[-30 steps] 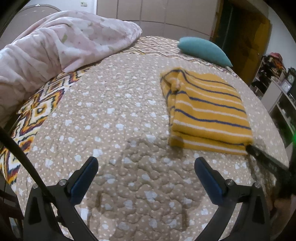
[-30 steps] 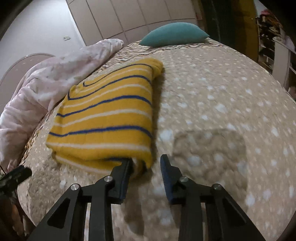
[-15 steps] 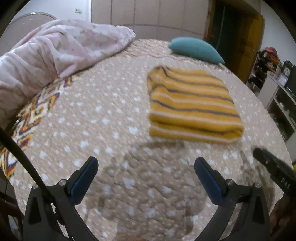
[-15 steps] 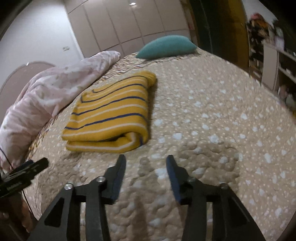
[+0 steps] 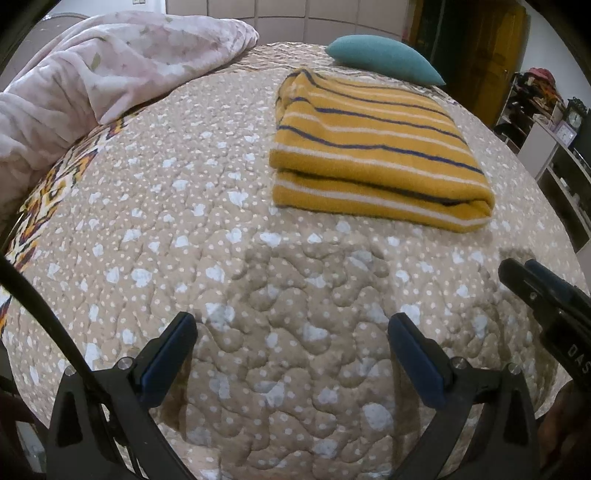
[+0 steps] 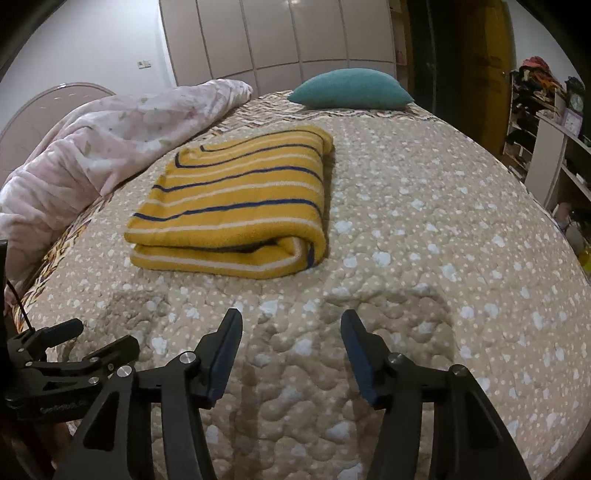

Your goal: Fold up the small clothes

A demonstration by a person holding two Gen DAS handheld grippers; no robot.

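A yellow garment with blue and white stripes (image 5: 373, 155) lies folded into a flat rectangle on the beige dotted bedspread (image 5: 258, 288); it also shows in the right wrist view (image 6: 236, 206). My left gripper (image 5: 291, 332) is open and empty, low over the bedspread, well short of the garment. My right gripper (image 6: 291, 325) is open and empty, a short way in front of the garment's near folded edge. Its fingers also show at the right edge of the left wrist view (image 5: 535, 291).
A pink floral duvet (image 5: 92, 81) is heaped along the left side of the bed. A teal pillow (image 5: 384, 59) lies at the far end, behind the garment. Shelves with clutter (image 6: 546, 122) stand to the right of the bed. Wardrobe doors (image 6: 277, 33) line the back wall.
My right gripper let go of the garment's near edge, opened wider and drew back from it. Both grippers pulled back toward the near end of the bed. The garment stays folded.
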